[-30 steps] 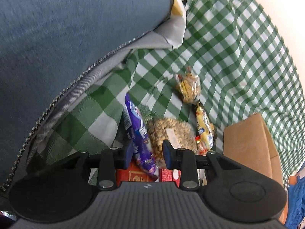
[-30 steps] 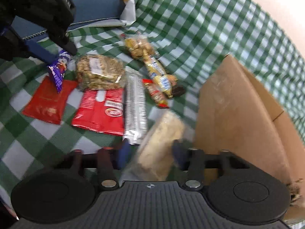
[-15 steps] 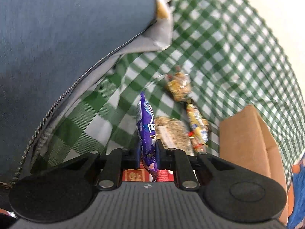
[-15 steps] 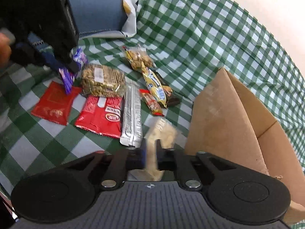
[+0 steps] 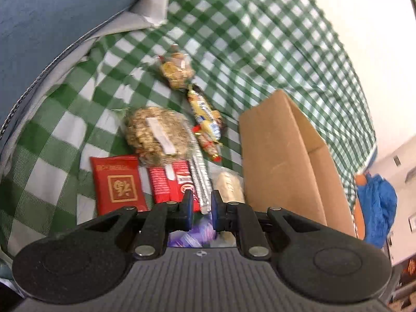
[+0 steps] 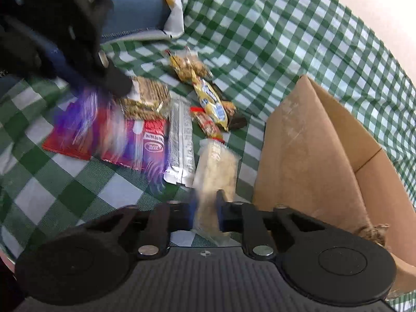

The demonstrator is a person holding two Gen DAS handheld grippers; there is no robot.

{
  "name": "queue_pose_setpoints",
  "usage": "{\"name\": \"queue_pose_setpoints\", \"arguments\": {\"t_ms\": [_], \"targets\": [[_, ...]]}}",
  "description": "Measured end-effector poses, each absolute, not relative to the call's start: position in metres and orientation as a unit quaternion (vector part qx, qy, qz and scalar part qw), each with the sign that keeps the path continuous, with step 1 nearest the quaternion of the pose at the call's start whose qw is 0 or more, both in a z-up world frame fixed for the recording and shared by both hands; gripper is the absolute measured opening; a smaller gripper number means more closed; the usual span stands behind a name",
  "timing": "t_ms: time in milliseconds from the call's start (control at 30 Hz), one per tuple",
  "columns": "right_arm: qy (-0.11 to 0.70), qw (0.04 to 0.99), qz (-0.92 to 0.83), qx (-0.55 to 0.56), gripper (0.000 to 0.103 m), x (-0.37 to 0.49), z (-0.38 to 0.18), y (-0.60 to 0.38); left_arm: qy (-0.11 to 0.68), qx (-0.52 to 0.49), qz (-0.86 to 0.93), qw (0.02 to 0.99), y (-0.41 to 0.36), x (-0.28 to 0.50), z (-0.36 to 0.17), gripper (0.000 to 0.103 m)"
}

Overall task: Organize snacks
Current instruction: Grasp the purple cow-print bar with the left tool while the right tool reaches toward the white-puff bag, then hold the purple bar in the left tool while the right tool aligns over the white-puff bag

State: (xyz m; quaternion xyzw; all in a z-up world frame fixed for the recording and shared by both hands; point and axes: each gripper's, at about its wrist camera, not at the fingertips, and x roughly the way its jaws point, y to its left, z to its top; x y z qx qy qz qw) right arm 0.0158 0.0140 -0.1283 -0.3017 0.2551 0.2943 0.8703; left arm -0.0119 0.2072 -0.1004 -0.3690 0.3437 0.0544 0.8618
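Purple snack pkt [image 5: 192, 234] clamped in L gripper [image 5: 199, 209]; R gripper [image 6: 206, 212] clamped on beige bar [image 6: 217, 167] (cardboard box [image 6: 312, 156] beside).

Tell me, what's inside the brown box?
Only a bit shows. The cardboard box stands open on the checked cloth, and brown crumpled stuff peeks out by its near corner. Its wall hides the rest.

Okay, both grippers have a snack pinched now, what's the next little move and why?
Probably lift the right gripper and carry its pale snack pack toward the open cardboard box right beside it. The pack is clamped; the left gripper holds the purple packet.
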Motion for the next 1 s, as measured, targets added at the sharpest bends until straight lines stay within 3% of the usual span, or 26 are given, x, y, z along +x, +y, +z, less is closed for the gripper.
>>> {"name": "queue_pose_setpoints", "arguments": {"t_ms": [267, 400, 600, 700, 833, 1000], "targets": [[0.254, 0.865, 0.309, -0.303, 0.0, 0.012, -0.13, 0.01, 0.353, -0.371, 0.046, 0.857, 0.212, -0.015, -0.1, 0.016], [0.253, 0.866, 0.307, -0.303, 0.0, 0.01, -0.132, 0.011, 0.406, -0.342, 0.013, 0.847, 0.196, -0.005, -0.11, 0.037], [0.227, 0.876, 0.296, -0.306, 0.003, 0.004, -0.125, 0.011, 0.46, -0.234, 0.01, 0.856, 0.163, 0.009, -0.119, 0.045], [0.218, 0.877, 0.287, -0.318, 0.019, 0.005, -0.126, 0.011, 0.472, -0.225, 0.021, 0.852, 0.163, 0.01, -0.125, 0.044], [0.238, 0.867, 0.27, -0.345, 0.036, 0.01, -0.138, 0.016, 0.468, -0.233, 0.013, 0.852, 0.167, 0.009, -0.124, 0.014], [0.245, 0.849, 0.258, -0.392, 0.045, 0.007, -0.154, 0.024, 0.432, -0.258, 0.017, 0.864, 0.174, 0.005, -0.114, 0.013]]}}
